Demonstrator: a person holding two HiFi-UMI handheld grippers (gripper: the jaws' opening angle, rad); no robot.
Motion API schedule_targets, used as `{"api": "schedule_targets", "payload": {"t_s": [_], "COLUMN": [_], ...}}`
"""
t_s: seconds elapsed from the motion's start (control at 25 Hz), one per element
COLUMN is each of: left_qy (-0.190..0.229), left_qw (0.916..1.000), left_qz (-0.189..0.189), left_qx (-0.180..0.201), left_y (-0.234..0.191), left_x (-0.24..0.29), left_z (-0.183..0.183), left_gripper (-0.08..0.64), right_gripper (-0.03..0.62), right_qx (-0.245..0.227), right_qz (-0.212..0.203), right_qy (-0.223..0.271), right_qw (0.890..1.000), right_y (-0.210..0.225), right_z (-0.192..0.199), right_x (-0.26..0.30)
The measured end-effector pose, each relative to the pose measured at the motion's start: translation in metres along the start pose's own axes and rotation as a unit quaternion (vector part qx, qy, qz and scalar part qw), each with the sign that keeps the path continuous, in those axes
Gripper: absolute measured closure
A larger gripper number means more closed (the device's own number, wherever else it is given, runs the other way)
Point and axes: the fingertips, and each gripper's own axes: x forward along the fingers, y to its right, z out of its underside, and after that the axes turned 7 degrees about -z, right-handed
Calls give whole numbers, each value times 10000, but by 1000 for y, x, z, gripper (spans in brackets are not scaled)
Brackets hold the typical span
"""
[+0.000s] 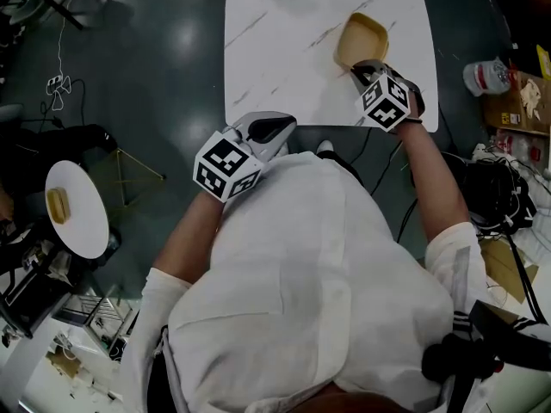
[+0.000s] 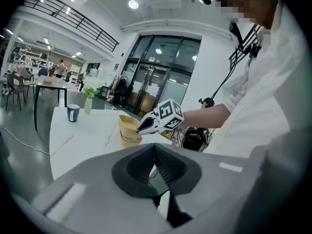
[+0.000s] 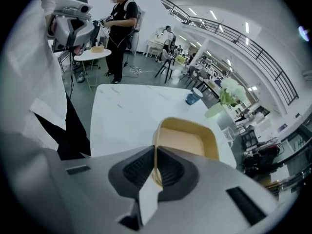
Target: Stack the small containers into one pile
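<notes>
A tan square container sits on the white marble table near its right edge. My right gripper is shut on its near rim; in the right gripper view the thin wall of the container runs between the closed pads of the right gripper. From the left gripper view the container looks like a nested pair, with the right gripper at its rim. My left gripper hovers at the table's near edge, and its view shows the left gripper shut with nothing in it.
A blue cup and a green plant vase stand at the table's far end. A round white side table at the left carries another tan container. A person stands beyond it. Boxes and cables lie at the right.
</notes>
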Motion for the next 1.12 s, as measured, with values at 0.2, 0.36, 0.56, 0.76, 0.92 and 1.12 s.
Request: {"api": "schedule_targets", "payload": {"t_s": [0.2,0.36,0.56,0.76,0.92,1.12], "left_qy": [-2,10,1,3,0,-32], "left_qw": [10000,9998,9993,9994,9993,9990], "left_qz": [-20,-164,-290,-290,-309,-370], "left_qx": [-43,-107,-222,-197,-200,-236], "left_y": [3,-2,-13,-12,-11,-13], "left_x": [1,-8,-11,-10,-9,-12], "left_z": [0,4,8,5,3,6], "left_gripper": [552,552,552,552,552,552], "right_gripper": [574,574,574,574,574,574], "right_qx": [174,351,455,463,550,612], "right_qz": [-41,-119,-251,-377,-521,-668], "right_qy": [-201,-269,-372,-418,-383,-300], "right_qw": [9996,9990,9980,9973,9964,9954], "right_y": [8,10,13,12,12,8], "right_z": [27,40,48,49,51,52], "right_x": [9,14,26,35,40,44]}}
